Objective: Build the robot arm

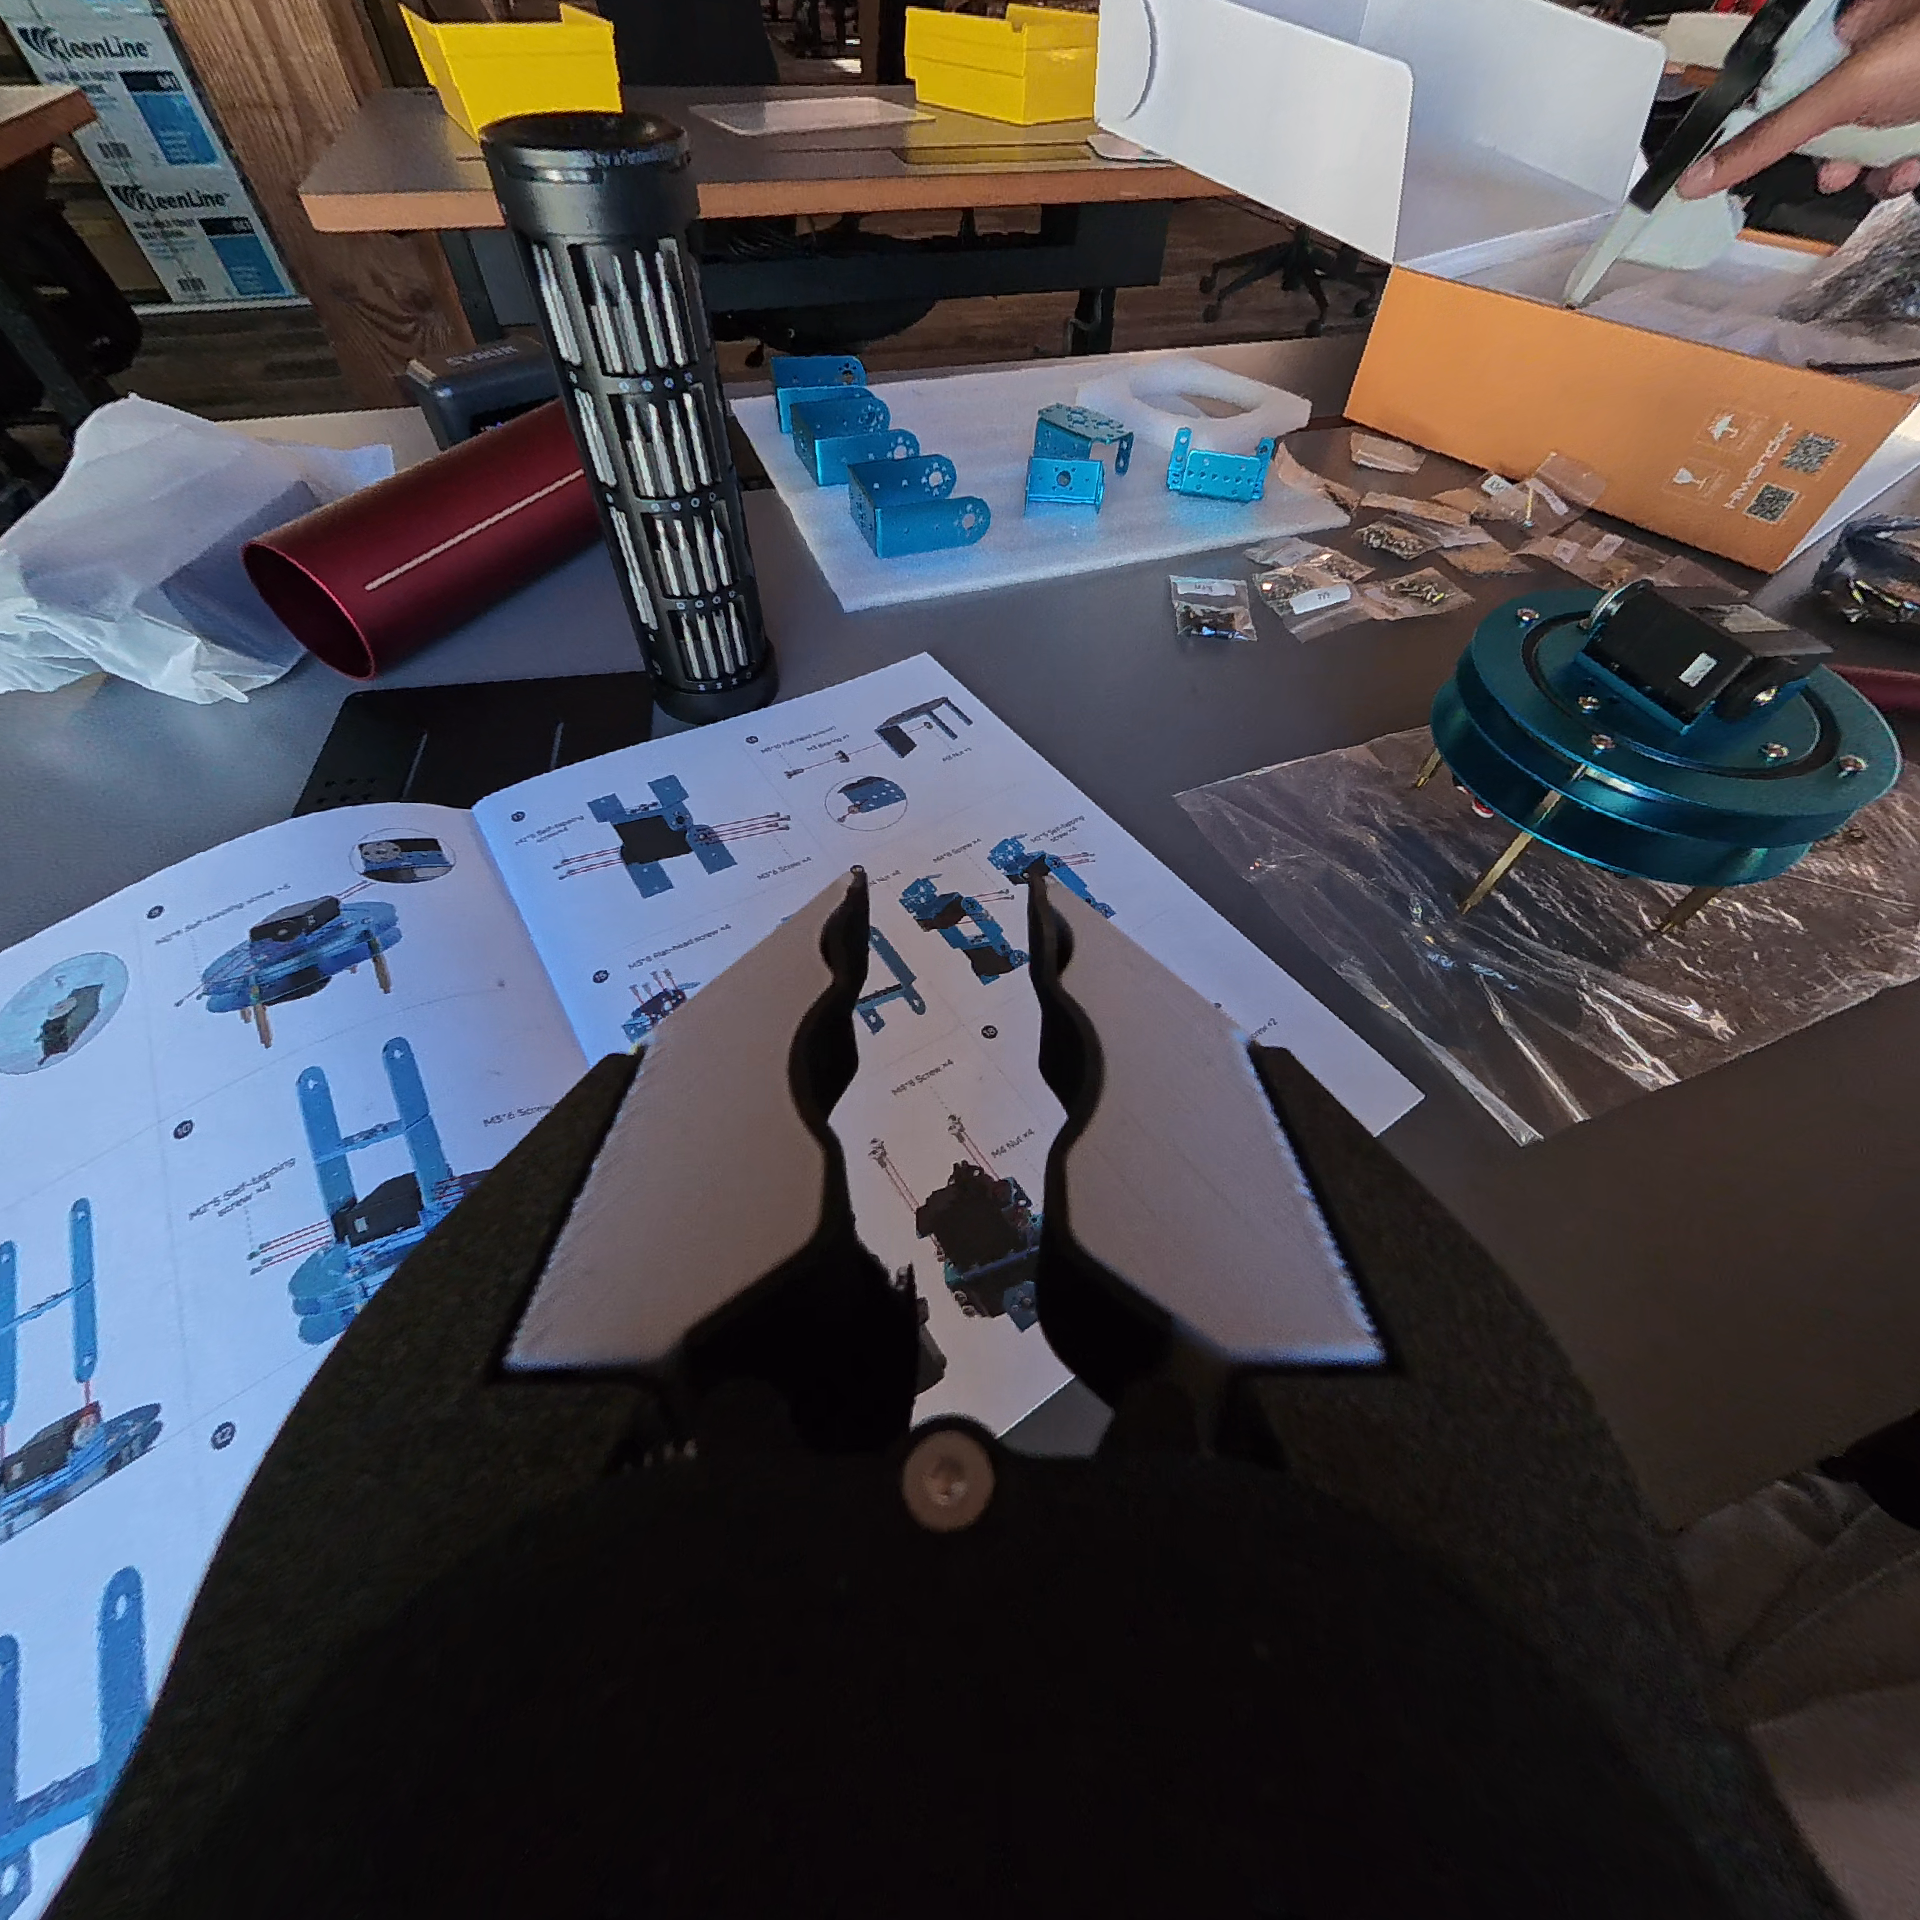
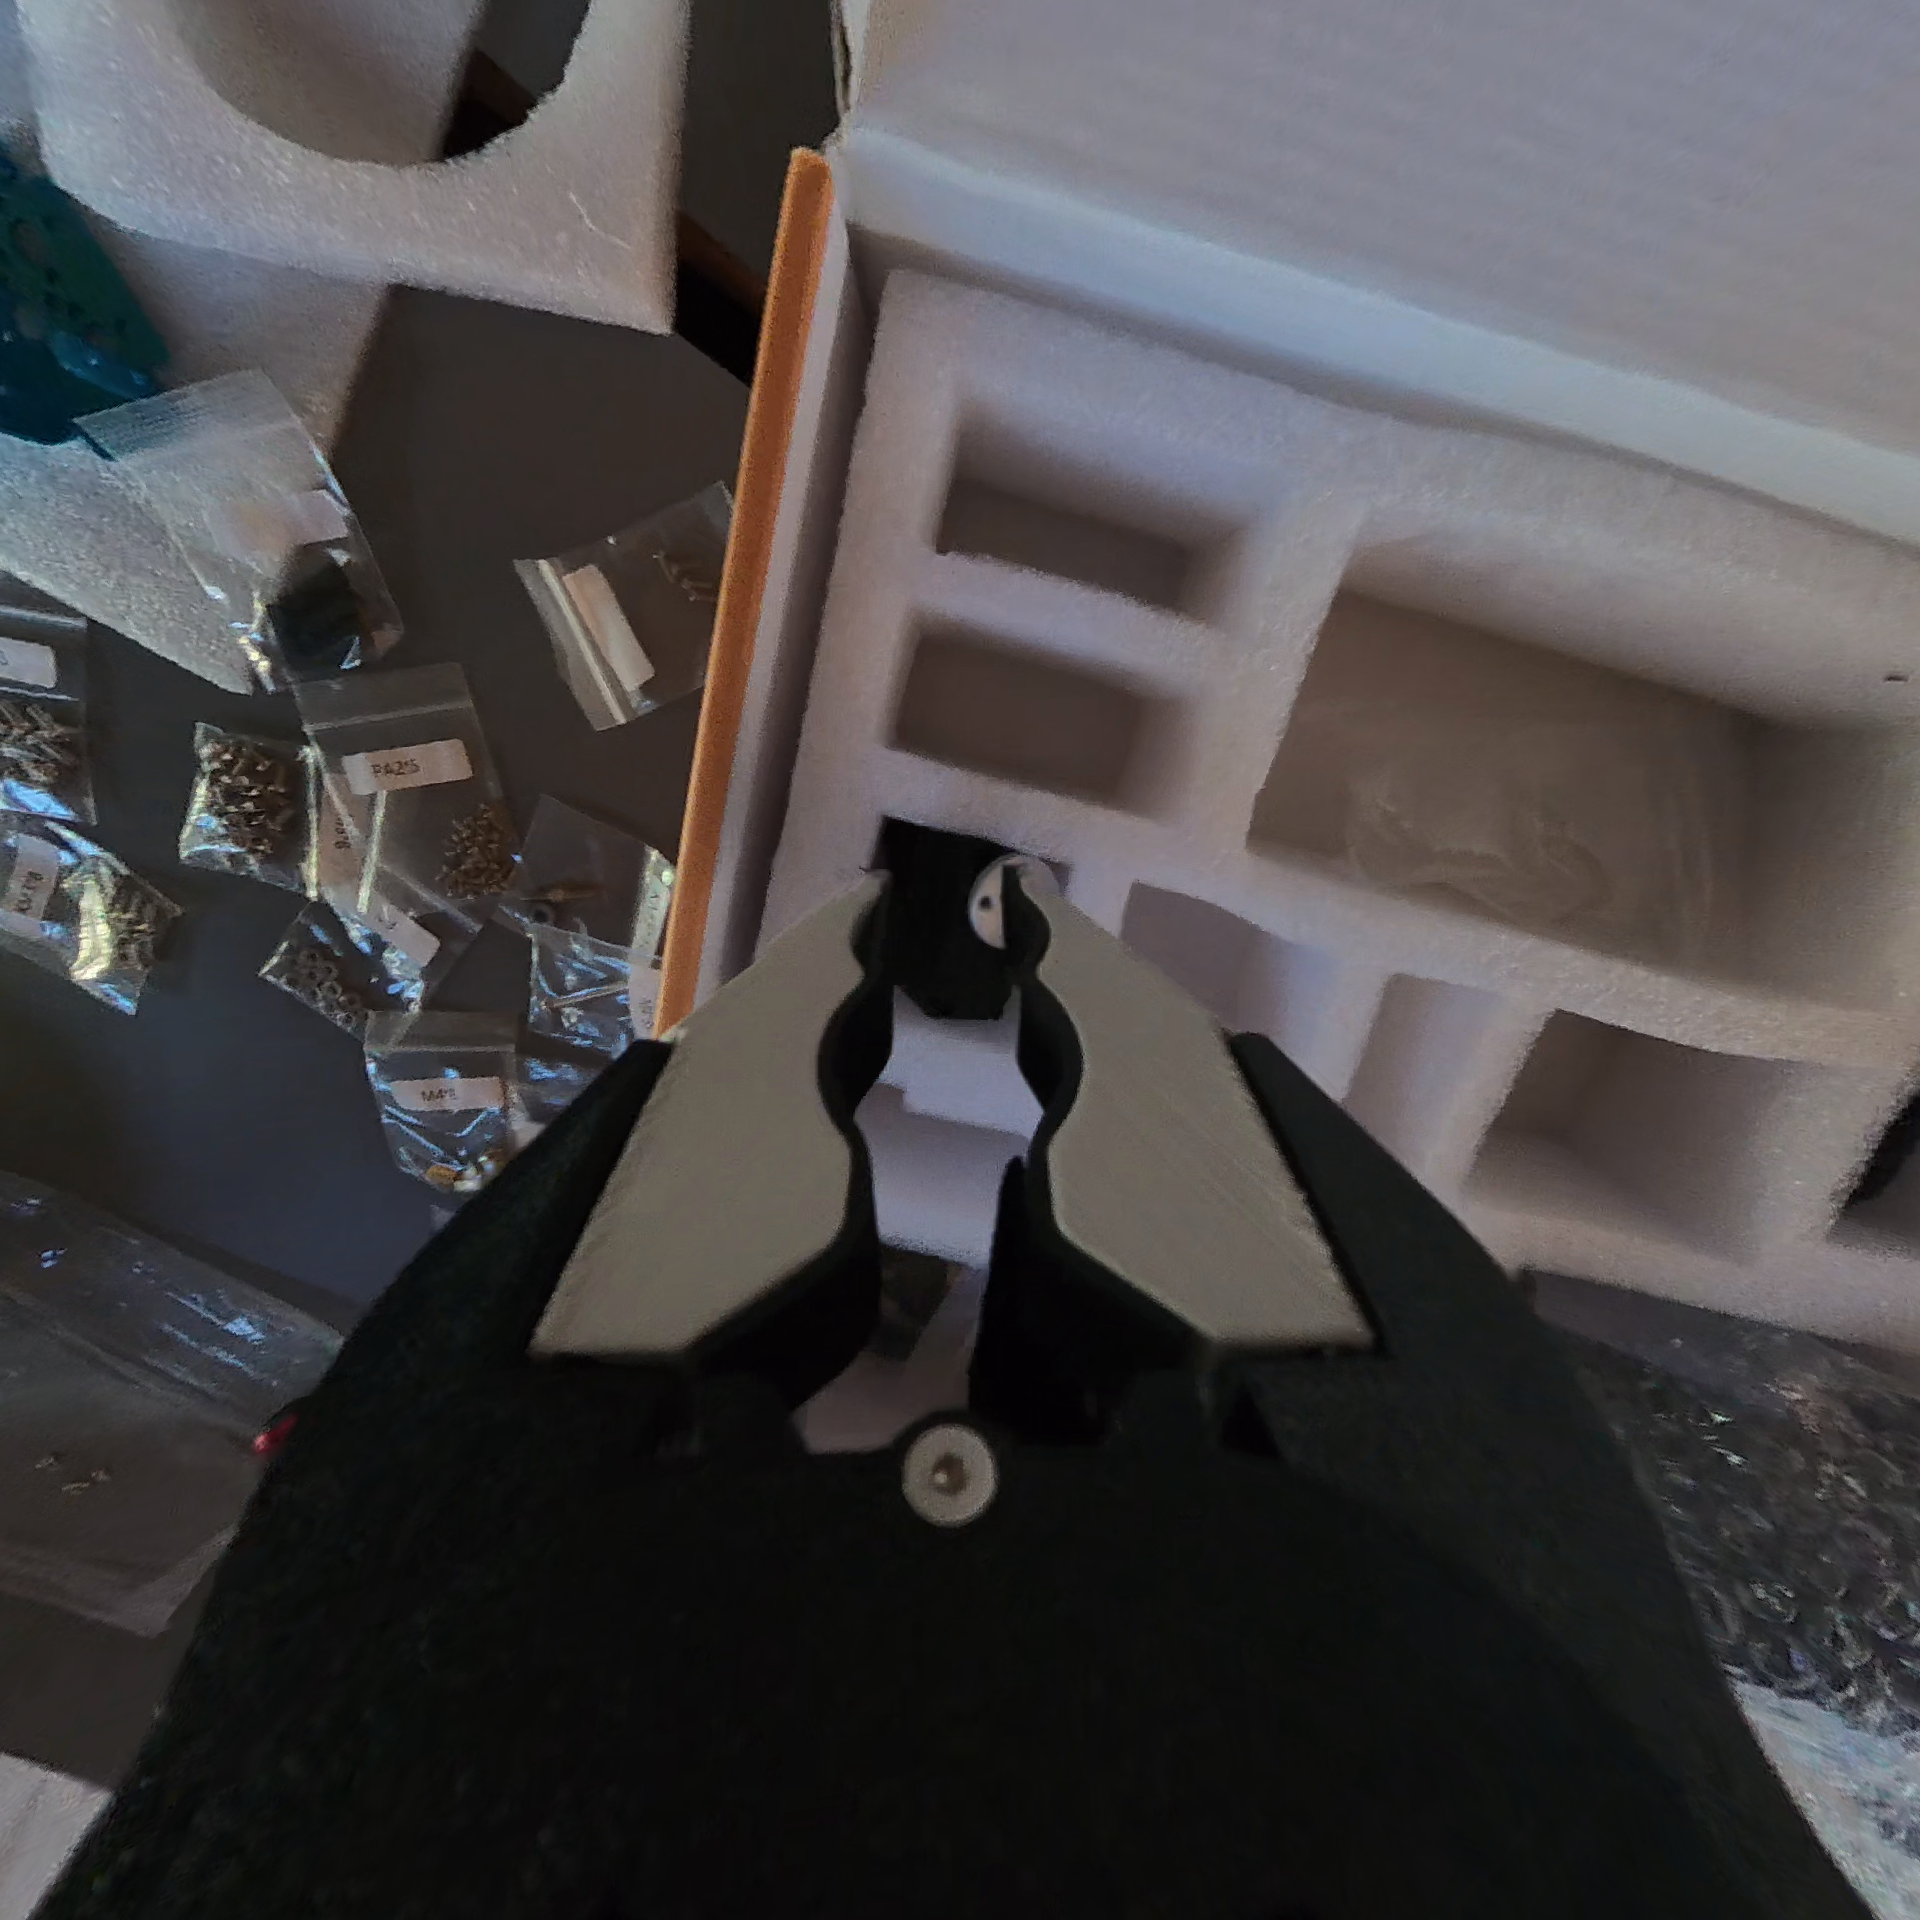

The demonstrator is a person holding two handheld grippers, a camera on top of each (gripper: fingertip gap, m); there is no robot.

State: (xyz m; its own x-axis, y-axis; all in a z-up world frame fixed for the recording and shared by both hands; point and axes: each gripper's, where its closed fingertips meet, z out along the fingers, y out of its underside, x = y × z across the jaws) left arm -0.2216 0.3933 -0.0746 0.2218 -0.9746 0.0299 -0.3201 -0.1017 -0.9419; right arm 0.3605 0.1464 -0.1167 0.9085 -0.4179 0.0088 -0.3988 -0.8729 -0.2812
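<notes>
Left claw (image 1: 943, 883) spread, empty, over open white instruction booklet (image 1: 644, 935) on grey bench (image 1: 1091, 665); right claw (image 2: 961, 902) spread beside small black servo-like part (image 2: 940, 945), probably stiff and light, in white foam tray (image 2: 1351, 582), near-left pocket.

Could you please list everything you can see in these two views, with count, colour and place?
Instruction booklet: one, white, open under left gripper.
Bit holder: one, black, upright behind booklet.
Tube: one, red, lying left of holder.
Brackets: several, blue, on foam sheet.
Round base: one, teal, right.
Screw bags: many, clear, left of box.
Box: one, orange, open.
Foam insert: one, white, in box.
Black part: one, in foam pocket.
Left gripper: jaws open.
Right gripper: jaws open around black part.
</notes>
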